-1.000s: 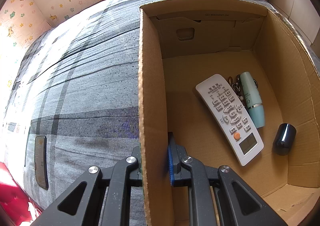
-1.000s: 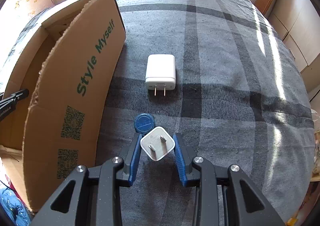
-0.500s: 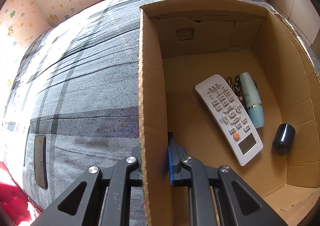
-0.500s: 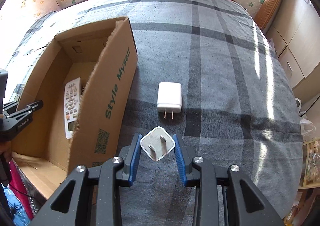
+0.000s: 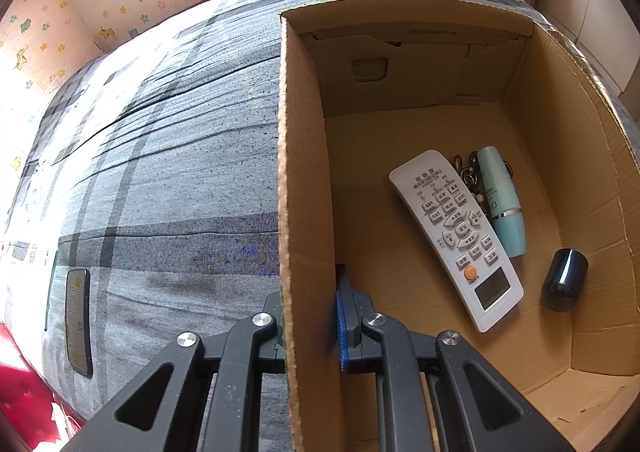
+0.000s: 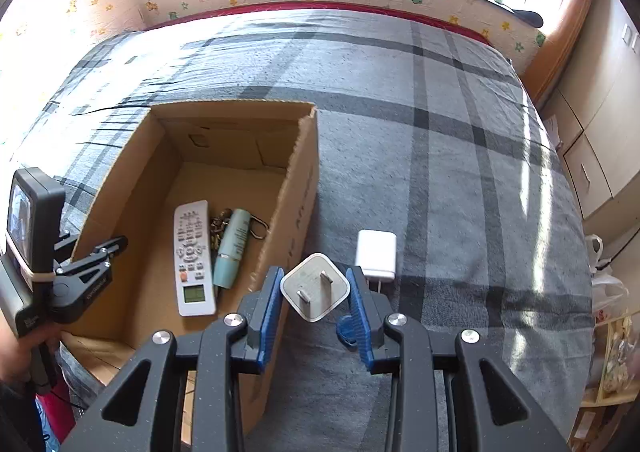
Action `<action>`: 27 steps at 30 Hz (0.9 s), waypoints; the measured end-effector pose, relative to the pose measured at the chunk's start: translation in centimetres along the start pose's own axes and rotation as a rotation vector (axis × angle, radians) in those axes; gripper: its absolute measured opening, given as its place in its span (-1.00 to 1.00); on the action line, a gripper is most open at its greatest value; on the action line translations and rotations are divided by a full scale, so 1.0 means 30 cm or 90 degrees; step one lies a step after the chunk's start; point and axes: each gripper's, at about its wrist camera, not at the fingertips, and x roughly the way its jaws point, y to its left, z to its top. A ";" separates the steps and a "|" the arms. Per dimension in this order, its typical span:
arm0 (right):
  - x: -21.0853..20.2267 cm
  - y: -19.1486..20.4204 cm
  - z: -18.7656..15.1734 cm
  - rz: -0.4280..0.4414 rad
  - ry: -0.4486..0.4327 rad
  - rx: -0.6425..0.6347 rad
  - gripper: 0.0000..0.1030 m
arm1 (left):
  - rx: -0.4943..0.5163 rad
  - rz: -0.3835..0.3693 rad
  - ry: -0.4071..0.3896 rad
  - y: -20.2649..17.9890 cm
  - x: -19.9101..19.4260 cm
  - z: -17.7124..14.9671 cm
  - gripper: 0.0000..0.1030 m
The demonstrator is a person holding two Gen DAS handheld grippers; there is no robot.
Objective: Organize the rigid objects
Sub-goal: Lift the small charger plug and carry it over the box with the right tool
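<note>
My right gripper [image 6: 315, 277] is shut on a small white plug adapter [image 6: 316, 294], prongs facing the camera, held in the air above the box's near right corner. My left gripper [image 5: 308, 294] is shut on the left wall of the open cardboard box [image 5: 304, 172], one finger inside and one outside. In the box lie a white remote [image 5: 456, 232], a teal tube [image 5: 502, 200], a bunch of keys [image 5: 466, 172] and a black cap [image 5: 564, 284]. A larger white charger [image 6: 376, 254] lies on the bed just right of the box [image 6: 300, 188].
A blue round cap [image 6: 346, 326] lies on the grey plaid bedspread [image 6: 440, 132], partly hidden behind my right finger. A dark phone [image 5: 78, 324] lies on the bed left of the box. Cupboards [image 6: 592, 140] stand past the bed's right edge.
My right gripper has risen with the small plug adapter and swung left toward the box, so the box's inside now shows. The left gripper has kept its hold and not moved.
</note>
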 end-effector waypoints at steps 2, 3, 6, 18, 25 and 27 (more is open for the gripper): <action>-0.005 0.023 0.016 0.005 -0.004 -0.007 -0.33 | -0.001 -0.002 0.000 0.003 0.000 -0.001 -0.72; -0.007 0.034 0.022 0.008 -0.006 -0.011 -0.33 | -0.002 -0.003 -0.001 0.005 0.000 -0.001 -0.72; -0.010 0.068 0.046 0.017 -0.011 -0.020 -0.33 | -0.003 -0.004 -0.001 0.011 0.000 -0.003 -0.72; 0.052 0.186 0.120 0.046 -0.008 -0.056 -0.33 | -0.004 -0.004 -0.001 0.016 0.001 -0.004 -0.72; 0.145 0.239 0.145 0.049 0.015 -0.070 -0.33 | -0.005 -0.007 -0.001 0.022 0.004 -0.005 -0.72; 0.173 0.250 0.148 0.049 0.023 -0.071 -0.33 | -0.005 -0.008 -0.001 0.024 0.006 -0.007 -0.72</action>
